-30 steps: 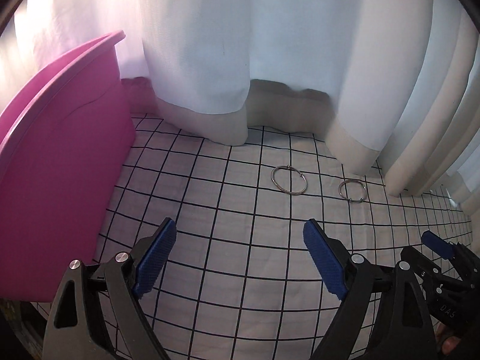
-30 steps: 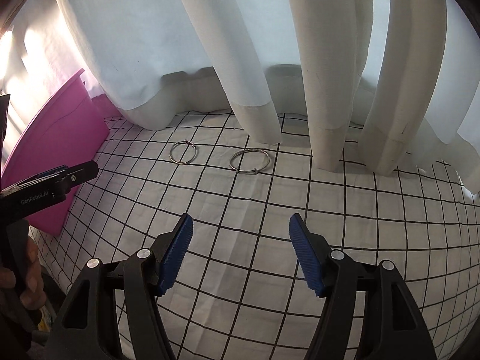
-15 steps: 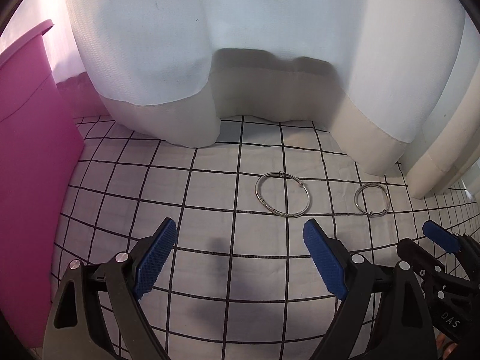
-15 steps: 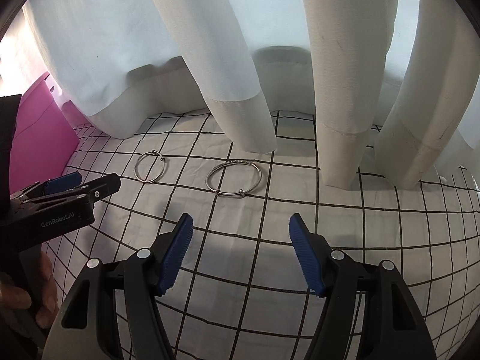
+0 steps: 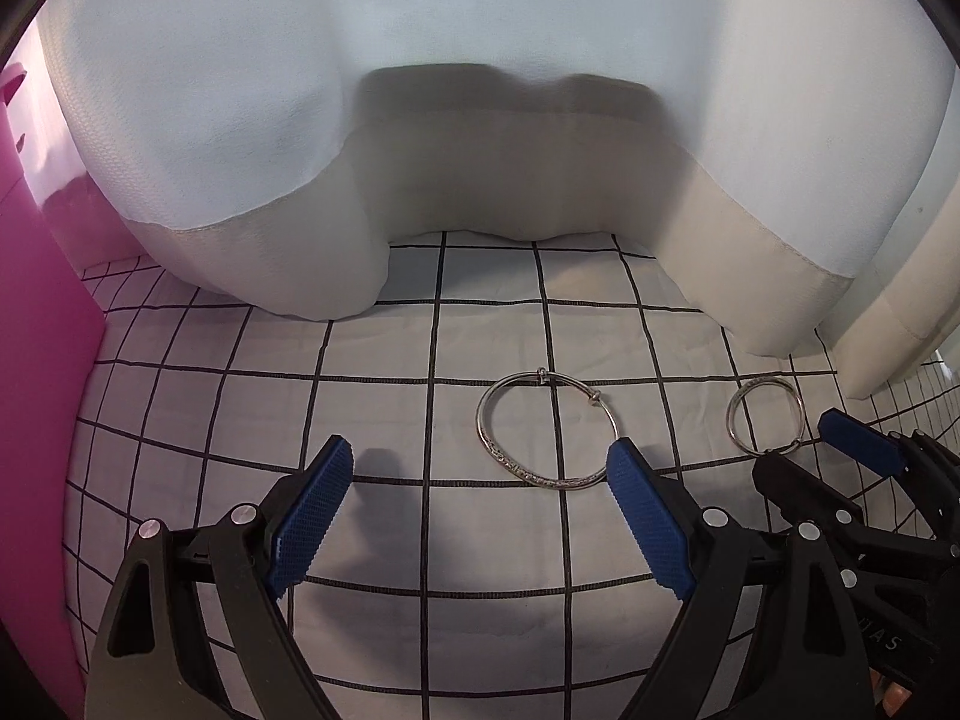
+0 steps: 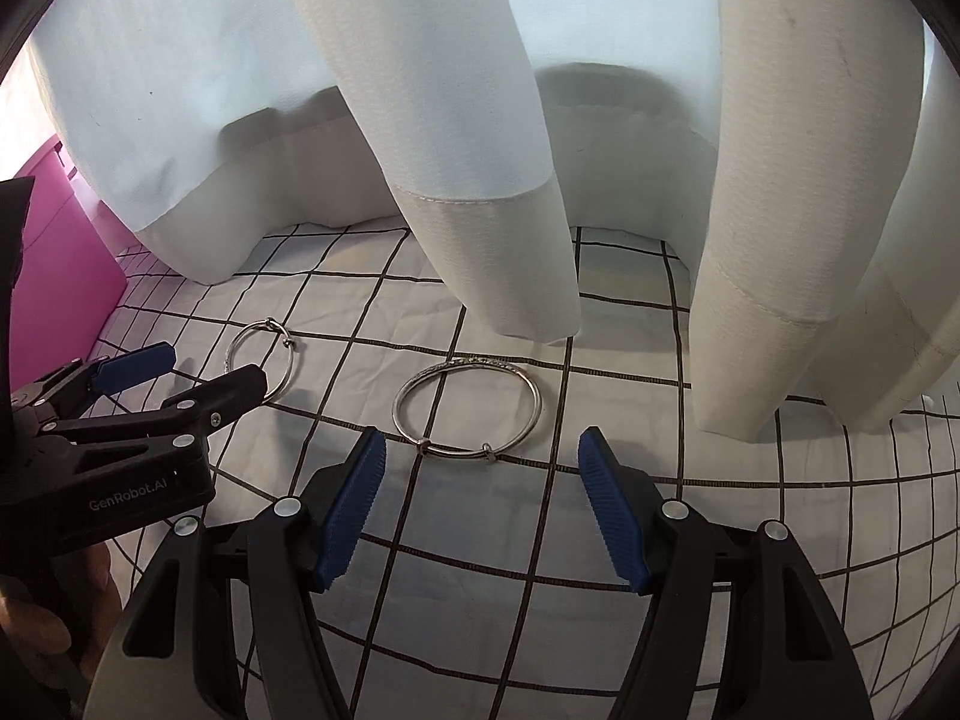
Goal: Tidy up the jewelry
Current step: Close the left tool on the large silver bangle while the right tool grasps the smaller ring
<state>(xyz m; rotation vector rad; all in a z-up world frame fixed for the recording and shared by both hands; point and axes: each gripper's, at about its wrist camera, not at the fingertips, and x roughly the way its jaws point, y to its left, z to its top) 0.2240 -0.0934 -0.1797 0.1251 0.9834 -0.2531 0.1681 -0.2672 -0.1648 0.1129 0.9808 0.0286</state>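
Left tool [image 5: 480, 474] spread wide, nothing between its blue ribbed pads. Thin silver bangle with two small stopper beads [image 5: 547, 429] flat on the white cloth with a black grid [image 5: 384, 420], just ahead of the tool, right-hand pad tip overlapping its near right rim in the view; contact impossible to tell. Second silver bangle with an engraved band [image 6: 468, 407] straight ahead of the right tool [image 6: 483, 461], just beyond its tips. Right tool also parted, empty.

Both tools side by side, left tool's tips just before the beaded bangle in the right wrist view. White curtain folds [image 6: 480, 180] hanging down onto the cloth close behind both bangles, closing off the far side. Pink plastic bin wall [image 5: 36, 420] well off to the left tool's left. Open cloth between the left tool and the bin, and to the right of the right tool.
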